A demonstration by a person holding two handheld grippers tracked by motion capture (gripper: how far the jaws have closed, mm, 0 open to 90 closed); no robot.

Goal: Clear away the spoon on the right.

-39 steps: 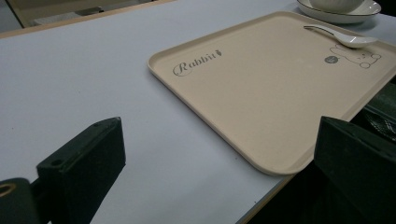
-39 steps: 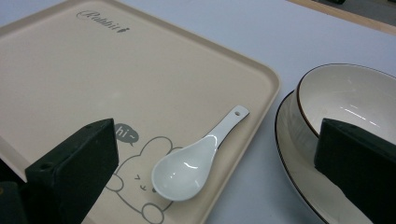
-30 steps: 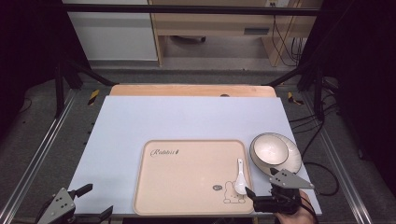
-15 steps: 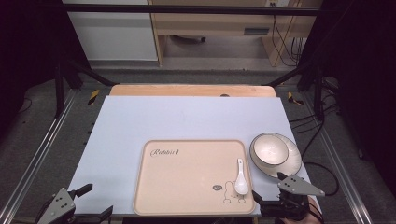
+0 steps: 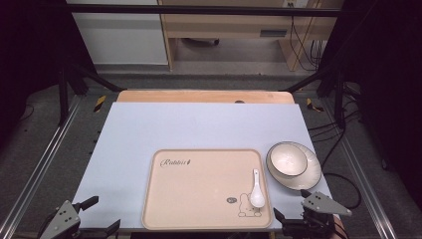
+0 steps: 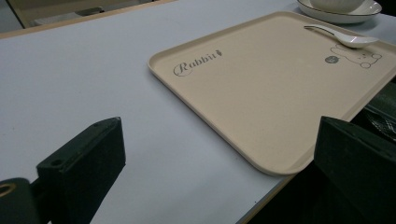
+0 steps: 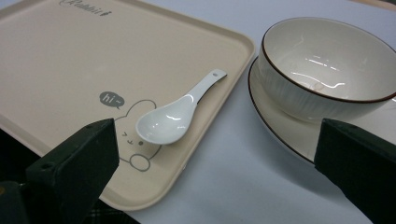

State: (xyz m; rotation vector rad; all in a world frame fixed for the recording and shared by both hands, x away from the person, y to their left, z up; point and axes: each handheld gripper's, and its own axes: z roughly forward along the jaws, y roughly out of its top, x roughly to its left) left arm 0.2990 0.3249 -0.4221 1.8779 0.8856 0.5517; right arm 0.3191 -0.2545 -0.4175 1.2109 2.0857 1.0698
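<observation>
Spoon [image 7: 173, 116] lies on the tray [image 5: 199, 199], bowl [image 5: 286, 160] on its plate [image 5: 308, 177] just beside. I hold both grippers at the bench's near edge, jaws wide apart, empty. Next, I judge: right gripper [image 5: 303, 224] reaches for the spoon.

A rectangular table with a pale blue-grey top [image 5: 164, 134] carries a bare wooden strip [image 5: 199, 96] along its far edge. Directly on the top lie a beige rectangular plastic tray with rounded corners [image 5: 199, 191], near the front edge, and just beside the tray's right side a white round saucer with a dark rim [image 5: 309, 175].
</observation>
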